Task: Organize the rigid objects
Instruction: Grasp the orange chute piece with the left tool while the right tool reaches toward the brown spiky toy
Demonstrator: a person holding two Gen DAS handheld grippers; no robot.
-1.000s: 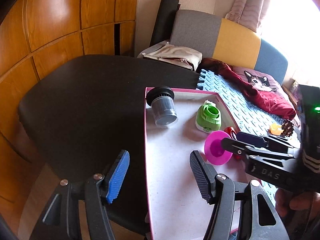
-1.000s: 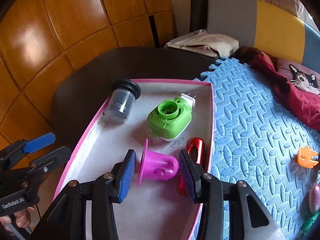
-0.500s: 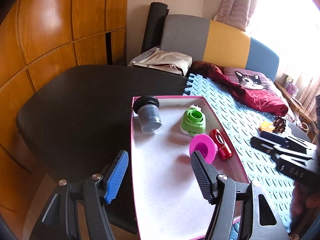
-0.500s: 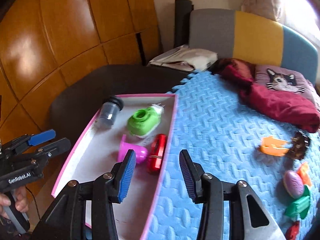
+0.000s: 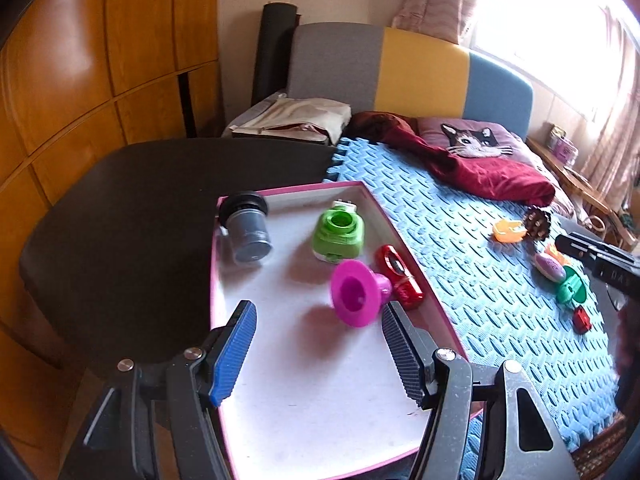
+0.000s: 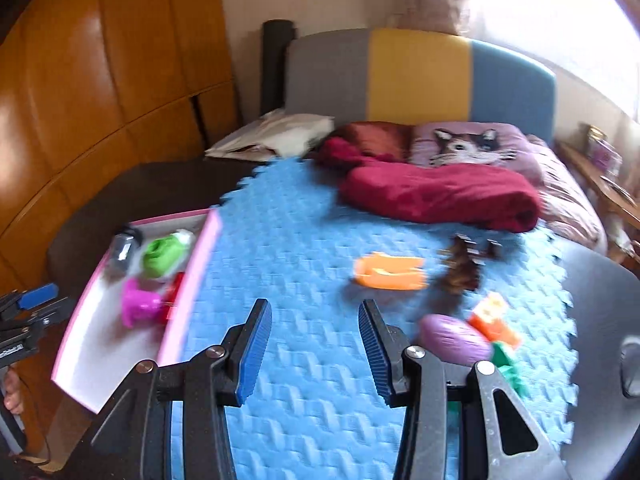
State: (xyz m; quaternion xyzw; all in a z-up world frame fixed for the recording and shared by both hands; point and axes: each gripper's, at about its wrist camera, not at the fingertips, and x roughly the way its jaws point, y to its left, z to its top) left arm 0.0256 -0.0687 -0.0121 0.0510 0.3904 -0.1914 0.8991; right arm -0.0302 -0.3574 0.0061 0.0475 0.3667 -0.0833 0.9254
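A pink-rimmed white tray [image 5: 296, 400] [image 6: 208, 240] holds a magenta funnel-shaped toy [image 5: 356, 294] [image 6: 138, 306], a green round gadget [image 5: 339, 232] [image 6: 162, 256], a red object [image 5: 400, 276] and a grey jar with a black lid [image 5: 246, 226]. My left gripper [image 5: 316, 344] hovers open over the tray's near half, nothing between its fingers. My right gripper [image 6: 314, 340] is open and empty above the blue foam mat [image 6: 304, 264]. To its right on the mat lie an orange piece [image 6: 388, 274], a brown pinecone-like thing [image 6: 464, 266], a purple oval toy [image 6: 454, 338] and small orange and green pieces.
The tray sits half on a black table [image 5: 120, 208], half on the mat. A crumpled red cloth [image 6: 436, 196] and a cat-print pillow [image 6: 468, 146] lie at the mat's far end. Wooden panelling [image 5: 80, 80] lines the left side. A grey round surface [image 6: 600, 320] borders the mat at right.
My right gripper let go of the magenta toy in the tray and swung right and up over the mat. My left gripper drew back a little from the tray.
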